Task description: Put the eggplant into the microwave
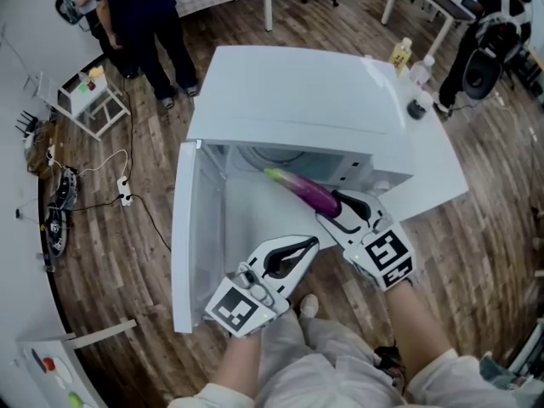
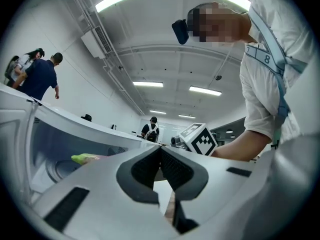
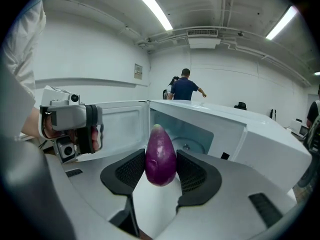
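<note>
A purple eggplant [image 1: 310,192] with a green stem is clamped between the pads of my right gripper [image 1: 337,208], stem end toward the microwave [image 1: 297,92]. In the right gripper view the eggplant [image 3: 160,156] stands between the pads, just in front of the open cavity [image 3: 186,134] with its glass turntable. The door [image 1: 191,236] is swung wide to the left. My left gripper [image 1: 311,245] is shut and holds nothing, low in front of the cavity beside the right one. In the left gripper view the jaw tips meet, and the eggplant's green stem [image 2: 85,158] shows at the left.
The microwave stands on a white table [image 1: 433,168]; two bottles [image 1: 410,62] stand at its far right. A person [image 1: 140,24] stands at the far left beside a small white stand [image 1: 89,96]. Cables and a power strip [image 1: 123,195] lie on the wooden floor.
</note>
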Action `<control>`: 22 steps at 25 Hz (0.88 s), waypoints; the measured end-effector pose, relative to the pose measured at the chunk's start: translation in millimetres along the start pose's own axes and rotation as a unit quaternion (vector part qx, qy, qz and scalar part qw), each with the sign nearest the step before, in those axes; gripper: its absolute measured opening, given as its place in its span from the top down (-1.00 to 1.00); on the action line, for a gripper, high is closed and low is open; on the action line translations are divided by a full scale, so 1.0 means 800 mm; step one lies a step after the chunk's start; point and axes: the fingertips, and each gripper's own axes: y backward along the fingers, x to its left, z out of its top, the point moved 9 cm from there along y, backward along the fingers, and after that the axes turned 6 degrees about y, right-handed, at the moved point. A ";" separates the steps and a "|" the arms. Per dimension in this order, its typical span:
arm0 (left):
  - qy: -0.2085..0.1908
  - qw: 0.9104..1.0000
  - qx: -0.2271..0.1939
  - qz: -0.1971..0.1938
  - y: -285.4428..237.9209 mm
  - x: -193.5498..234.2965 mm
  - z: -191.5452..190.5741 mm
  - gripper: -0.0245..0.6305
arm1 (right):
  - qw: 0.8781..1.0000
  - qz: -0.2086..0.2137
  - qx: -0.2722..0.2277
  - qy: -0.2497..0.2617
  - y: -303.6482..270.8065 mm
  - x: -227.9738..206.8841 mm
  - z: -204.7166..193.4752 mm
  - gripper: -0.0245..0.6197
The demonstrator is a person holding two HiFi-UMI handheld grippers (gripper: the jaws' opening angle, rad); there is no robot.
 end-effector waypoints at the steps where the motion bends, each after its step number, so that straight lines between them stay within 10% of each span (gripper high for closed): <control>1: -0.001 1.000 0.000 0.002 0.000 0.004 -0.001 0.92 | 1.000 -0.003 0.000 -0.005 -0.007 -0.001 -0.001 0.25; 22: -0.006 0.993 0.003 0.121 -0.017 0.122 -0.033 0.92 | 0.995 -0.065 0.017 -0.075 -0.149 -0.043 -0.038 0.25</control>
